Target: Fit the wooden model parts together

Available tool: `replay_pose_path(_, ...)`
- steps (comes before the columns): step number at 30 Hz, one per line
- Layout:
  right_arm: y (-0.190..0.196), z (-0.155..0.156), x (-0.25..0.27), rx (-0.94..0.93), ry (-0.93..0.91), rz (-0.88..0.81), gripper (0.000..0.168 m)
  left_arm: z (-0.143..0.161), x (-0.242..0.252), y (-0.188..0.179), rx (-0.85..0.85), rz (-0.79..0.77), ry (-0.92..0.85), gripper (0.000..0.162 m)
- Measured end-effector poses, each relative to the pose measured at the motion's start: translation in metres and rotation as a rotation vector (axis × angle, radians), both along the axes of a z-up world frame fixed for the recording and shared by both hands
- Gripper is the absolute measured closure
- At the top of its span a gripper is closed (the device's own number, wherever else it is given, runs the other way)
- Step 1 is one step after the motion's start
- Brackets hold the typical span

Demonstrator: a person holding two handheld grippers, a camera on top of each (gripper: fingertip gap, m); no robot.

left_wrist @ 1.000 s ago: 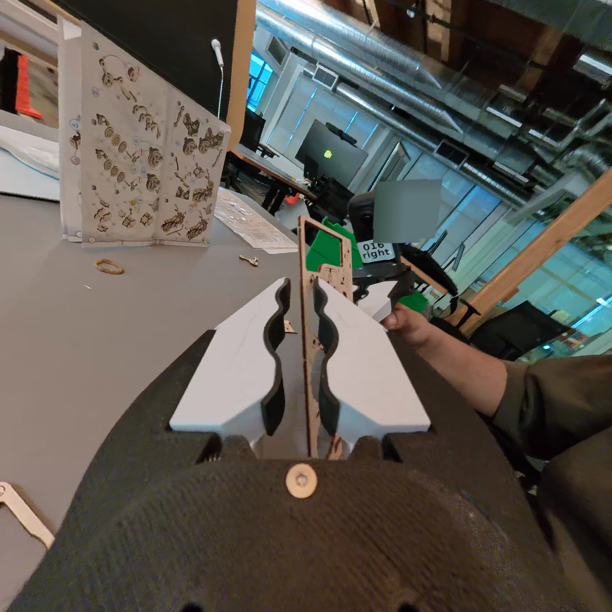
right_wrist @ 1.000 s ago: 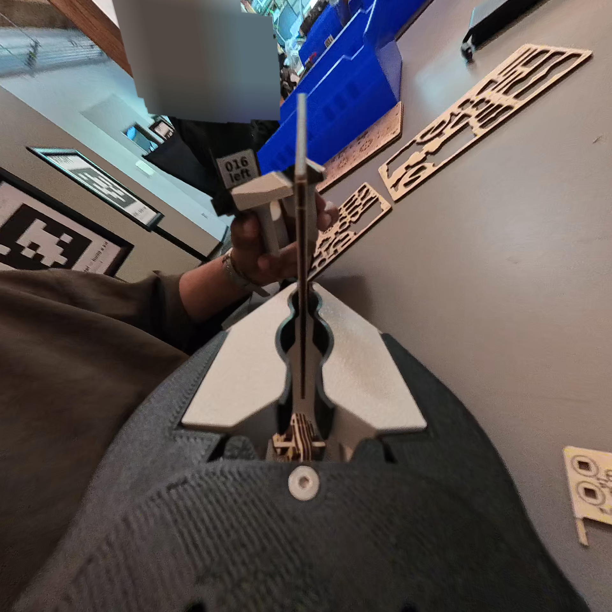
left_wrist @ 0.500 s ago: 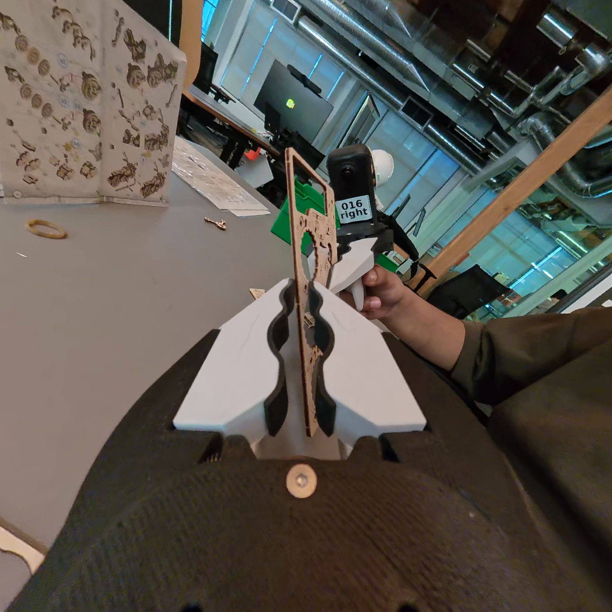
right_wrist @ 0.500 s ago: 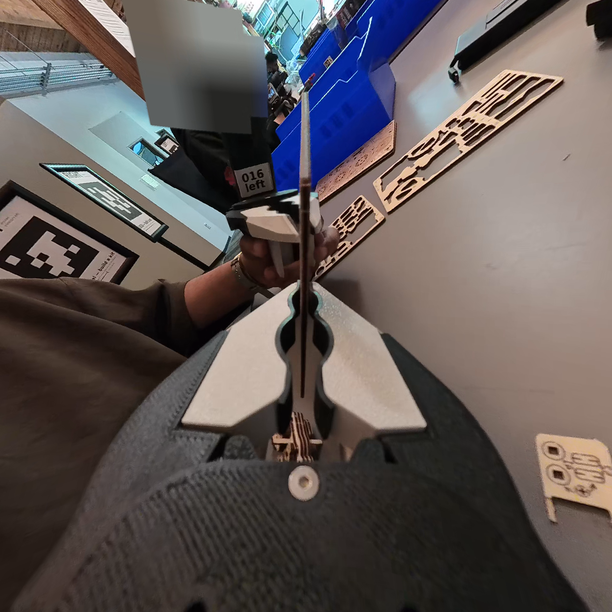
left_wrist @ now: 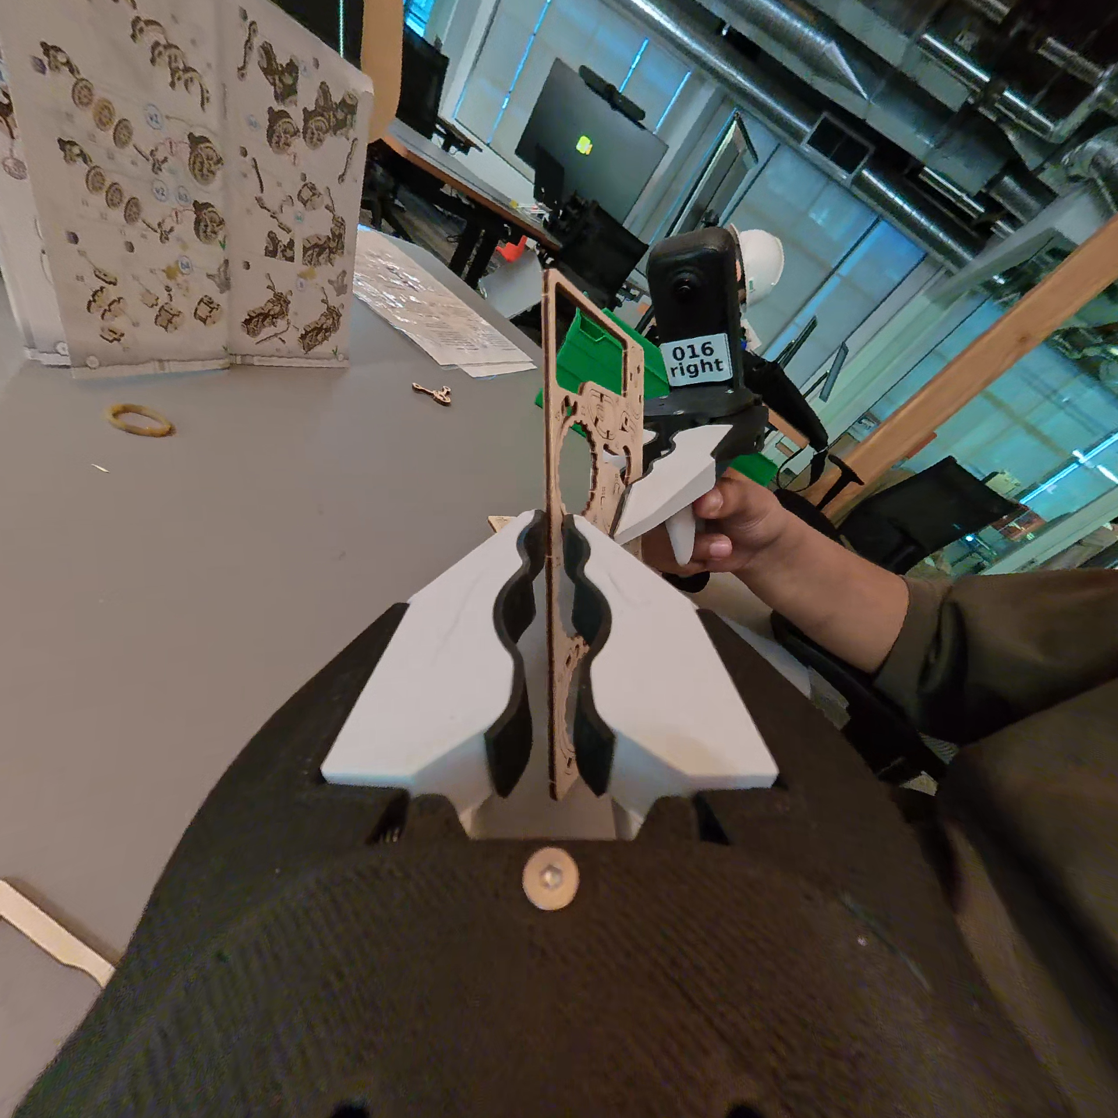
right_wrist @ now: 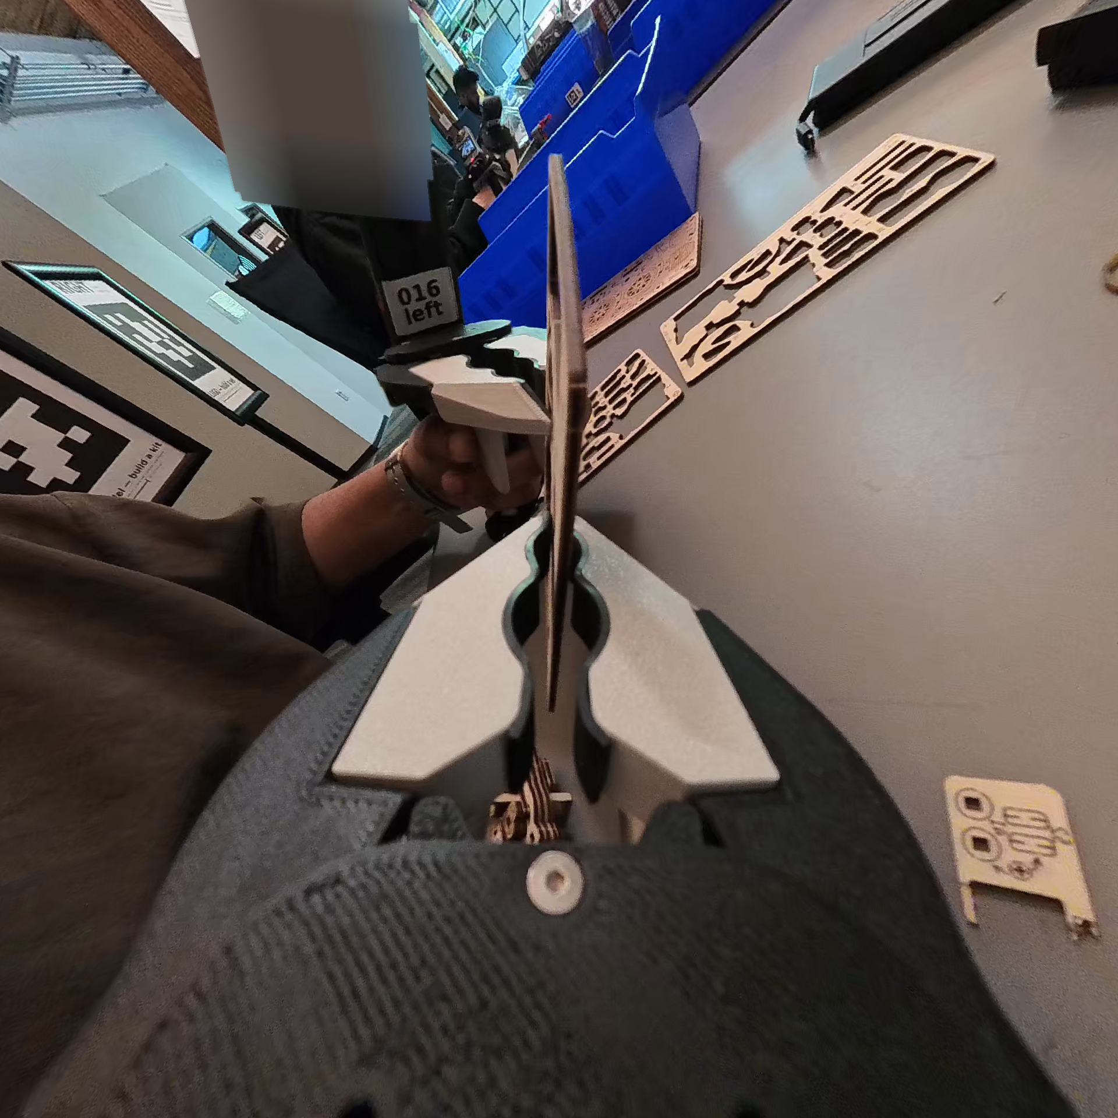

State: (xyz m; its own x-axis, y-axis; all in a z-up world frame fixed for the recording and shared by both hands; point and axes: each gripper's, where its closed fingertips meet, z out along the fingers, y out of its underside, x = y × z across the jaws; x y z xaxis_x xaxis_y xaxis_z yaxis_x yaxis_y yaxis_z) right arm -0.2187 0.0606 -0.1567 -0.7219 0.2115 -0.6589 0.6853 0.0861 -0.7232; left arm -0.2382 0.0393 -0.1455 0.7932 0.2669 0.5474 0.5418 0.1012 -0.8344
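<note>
The left gripper (left_wrist: 552, 544) is pinching a thin laser-cut plywood sheet with cut-out holes (left_wrist: 584, 435) between its white fingers (left_wrist: 441, 677), and the sheet is standing upright above the grey table (left_wrist: 242, 544). The right gripper (right_wrist: 558, 547) is also closing on the same sheet (right_wrist: 562, 363), seen edge-on there, and a small wooden assembly (right_wrist: 532, 807) is sitting deep at the base of its jaws. Farther on the table, a flat plywood panel with slots (right_wrist: 829, 254), a yellow rubber band (left_wrist: 139, 419) and an open instruction booklet (left_wrist: 181, 199) are lying or standing well apart
</note>
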Motion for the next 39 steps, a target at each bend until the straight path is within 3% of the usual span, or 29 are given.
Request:
replay_pose_path(10,0.003,0.006,-0.004,-0.057,-0.023,-0.021,0.167,0.005,0.003,-0.002,0.104,-0.029,-0.038,0.152)
replay_pose_path(25,0.001,0.007,-0.002,-0.062,-0.031,-0.009,0.167,0.006,0.001,-0.003,0.141,-0.043,-0.122,0.162)
replay_pose_path(32,-0.001,0.007,-0.001,0.083,0.182,-0.033,0.166,0.002,-0.004,-0.004,0.122,0.009,-0.149,0.159)
replay_pose_path(39,-0.006,0.001,0.003,0.153,0.262,-0.028,0.164,-0.006,-0.01,-0.007,0.189,0.04,-0.321,0.158)
